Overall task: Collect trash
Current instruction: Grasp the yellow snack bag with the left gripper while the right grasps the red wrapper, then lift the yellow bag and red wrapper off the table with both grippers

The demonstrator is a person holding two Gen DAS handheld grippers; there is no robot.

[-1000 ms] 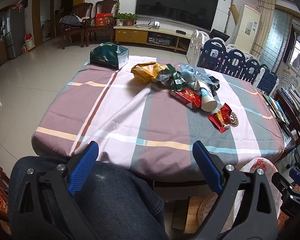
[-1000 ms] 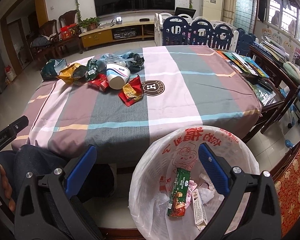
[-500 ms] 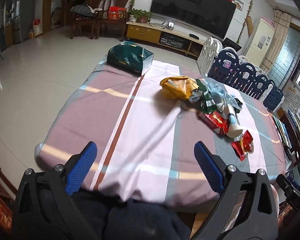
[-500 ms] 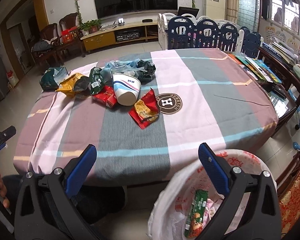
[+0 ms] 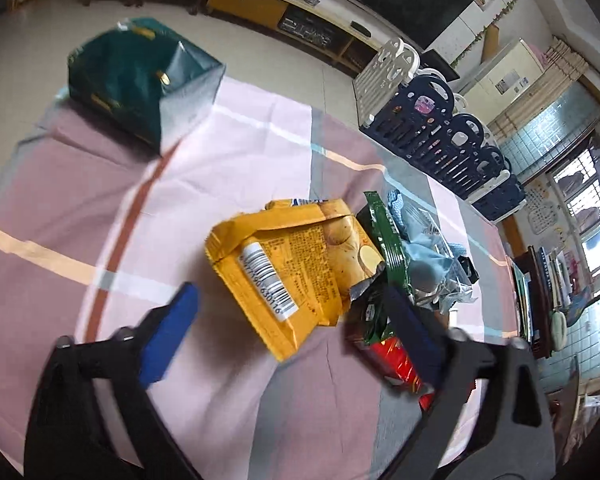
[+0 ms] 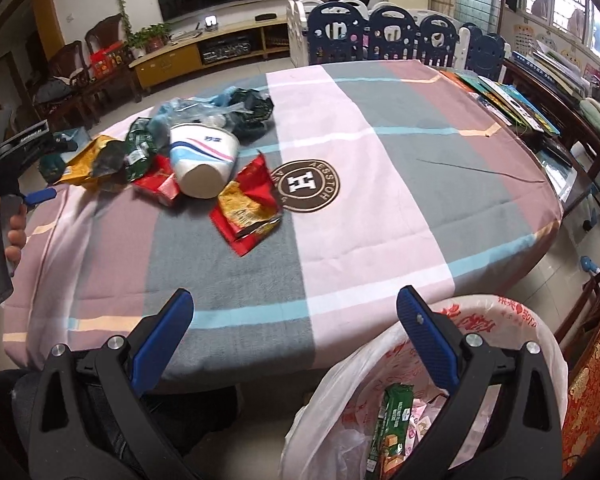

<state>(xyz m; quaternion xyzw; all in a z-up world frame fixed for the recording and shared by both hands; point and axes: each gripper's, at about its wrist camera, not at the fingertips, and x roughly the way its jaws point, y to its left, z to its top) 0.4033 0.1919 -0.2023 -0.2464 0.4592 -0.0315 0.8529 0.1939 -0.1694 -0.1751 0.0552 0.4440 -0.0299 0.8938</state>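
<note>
My left gripper [image 5: 288,322], jaws just closing but not yet touching the yellow wrapper [image 5: 292,268] between them, risked snagging the green packet [image 5: 388,248] to its right; right gripper [image 6: 294,332] was spread, empty.

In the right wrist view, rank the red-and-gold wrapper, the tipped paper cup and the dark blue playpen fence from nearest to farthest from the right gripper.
1. Red-and-gold wrapper: mid-table, ahead of the right gripper.
2. Tipped paper cup: just behind the wrapper, slightly left.
3. Dark blue playpen fence: beyond the table's far edge.
</note>
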